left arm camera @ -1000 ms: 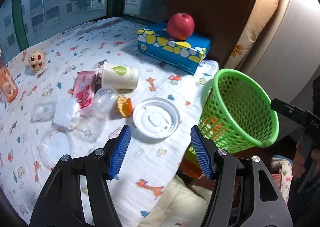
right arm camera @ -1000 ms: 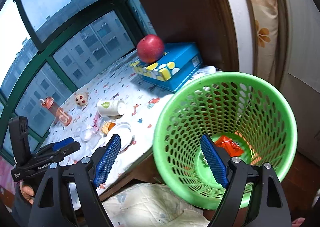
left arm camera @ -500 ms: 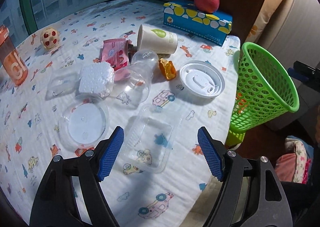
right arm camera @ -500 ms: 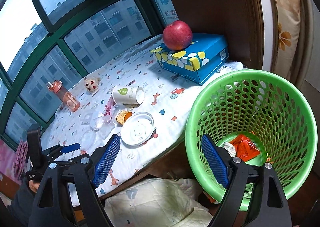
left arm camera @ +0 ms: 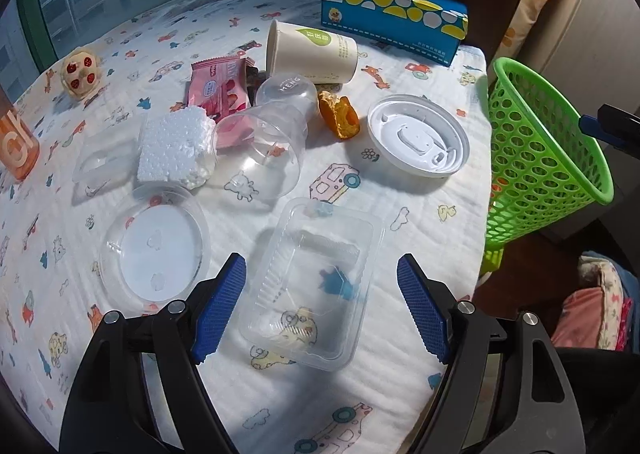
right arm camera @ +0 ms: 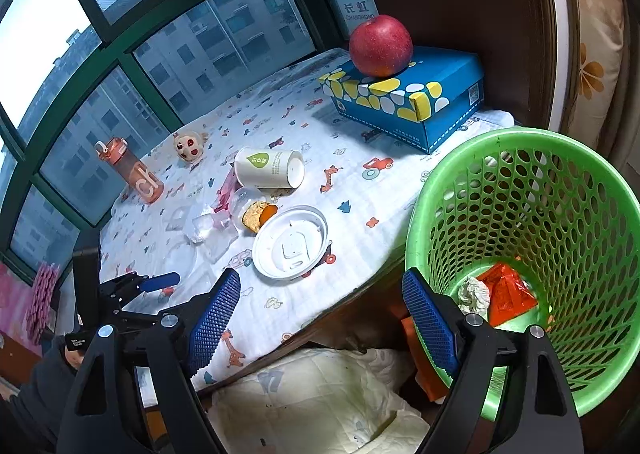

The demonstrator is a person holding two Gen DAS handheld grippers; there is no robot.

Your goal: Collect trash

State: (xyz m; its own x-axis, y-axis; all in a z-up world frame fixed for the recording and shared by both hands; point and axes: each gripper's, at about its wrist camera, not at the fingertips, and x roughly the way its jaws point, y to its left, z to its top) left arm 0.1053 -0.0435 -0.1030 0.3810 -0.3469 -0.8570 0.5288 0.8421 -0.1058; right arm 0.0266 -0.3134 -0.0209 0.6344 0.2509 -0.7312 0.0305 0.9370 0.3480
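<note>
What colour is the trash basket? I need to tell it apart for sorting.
Bright green, with a perforated wall. The basket shows best in the right wrist view.

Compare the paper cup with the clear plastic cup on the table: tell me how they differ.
The paper cup is opaque cream with a green leaf logo; the clear cup is see-through, so the cloth print shows through it. The paper cup's mouth points toward the window side in the left wrist view; the clear cup's mouth points toward the camera. The paper cup lies farther back, near the blue box. Both lie on their sides, empty as far as can be seen.
</note>
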